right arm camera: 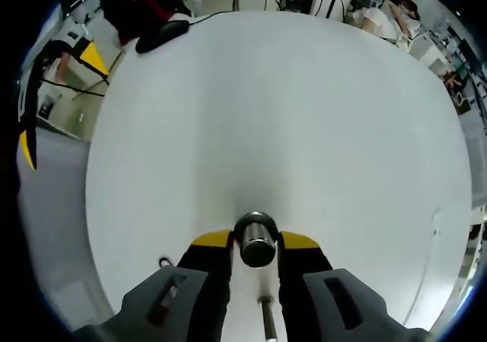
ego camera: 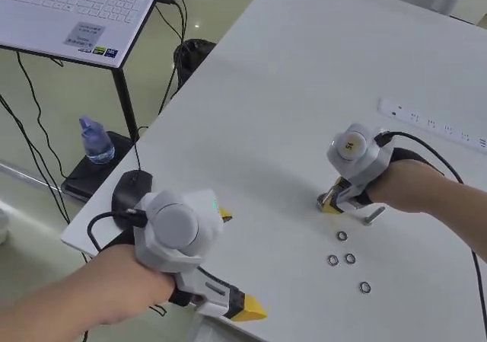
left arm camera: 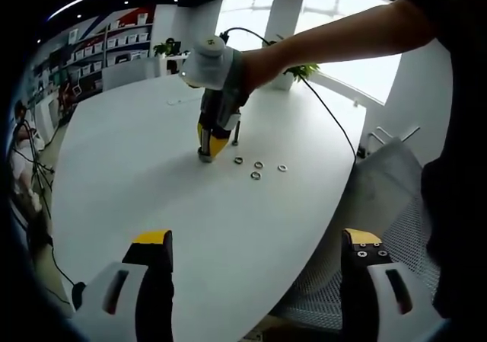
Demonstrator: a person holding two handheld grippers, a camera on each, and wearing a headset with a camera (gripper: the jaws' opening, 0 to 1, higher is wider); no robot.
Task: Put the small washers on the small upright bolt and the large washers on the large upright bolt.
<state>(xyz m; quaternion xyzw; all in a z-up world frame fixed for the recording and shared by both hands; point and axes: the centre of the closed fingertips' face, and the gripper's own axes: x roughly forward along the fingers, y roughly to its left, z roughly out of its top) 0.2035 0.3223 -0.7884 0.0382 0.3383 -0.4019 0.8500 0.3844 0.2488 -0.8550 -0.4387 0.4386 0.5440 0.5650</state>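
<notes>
White tabletop [ego camera: 304, 75]: broad open run toward far edge. Right gripper [ego camera: 329, 202] clenched on large bolt [right arm camera: 256, 243], mid-table. Small bolt [ego camera: 373, 216] just beside it. Four washers [ego camera: 333, 260] lie near, apart. Left gripper [left arm camera: 256, 239] released, jaws wide, over near table edge.

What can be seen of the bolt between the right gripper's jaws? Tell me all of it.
The bolt is seen end-on in the right gripper view: a round end of shiny grey metal with a darker centre. The right gripper is shut on it, with a yellow-tipped jaw pressing on each side. In the left gripper view its lower end seems to rest on the white table, so it looks upright. Its thread is hidden.
</notes>
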